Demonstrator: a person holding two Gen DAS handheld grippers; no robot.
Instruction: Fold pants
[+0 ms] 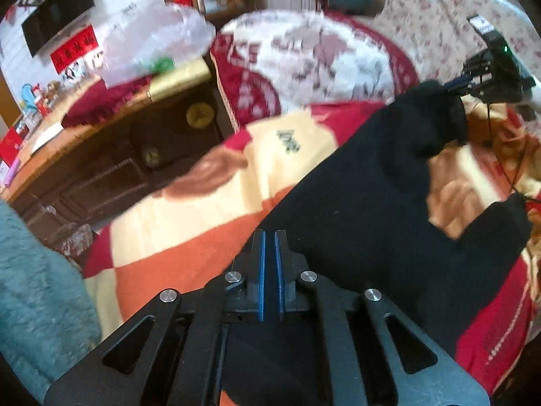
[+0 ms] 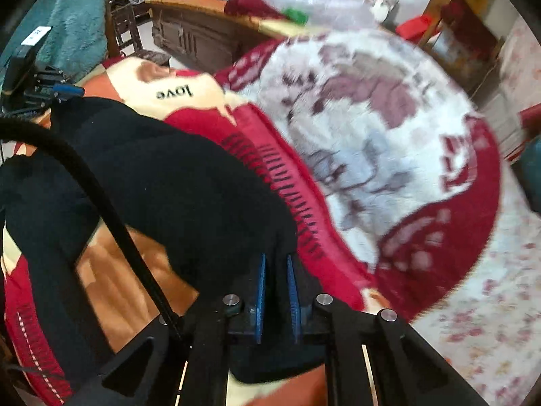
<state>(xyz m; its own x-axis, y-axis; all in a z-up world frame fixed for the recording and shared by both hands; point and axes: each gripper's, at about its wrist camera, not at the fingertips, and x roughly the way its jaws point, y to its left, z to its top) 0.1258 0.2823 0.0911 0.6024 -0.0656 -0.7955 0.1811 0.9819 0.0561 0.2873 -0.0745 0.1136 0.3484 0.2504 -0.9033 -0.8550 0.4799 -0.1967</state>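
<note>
Black pants [image 1: 378,196] lie stretched over a red, cream and orange blanket [image 1: 189,223]. My left gripper [image 1: 269,237] is shut on one edge of the pants, with black cloth pinched between its blue pads. My right gripper [image 2: 276,260] is shut on the pants [image 2: 162,182] at another edge. In the left wrist view the right gripper's body [image 1: 490,67] shows at the far end of the pants. In the right wrist view the left gripper's body [image 2: 37,81] shows at the far left. The pants sag between the two grippers.
A red and white patterned blanket [image 2: 365,142] lies bunched beside the pants. A dark wooden cabinet [image 1: 128,155] stands behind, with a plastic bag [image 1: 155,40] on top. A teal fluffy cloth [image 1: 33,287] is at the left. A black cable [image 2: 101,203] crosses the right wrist view.
</note>
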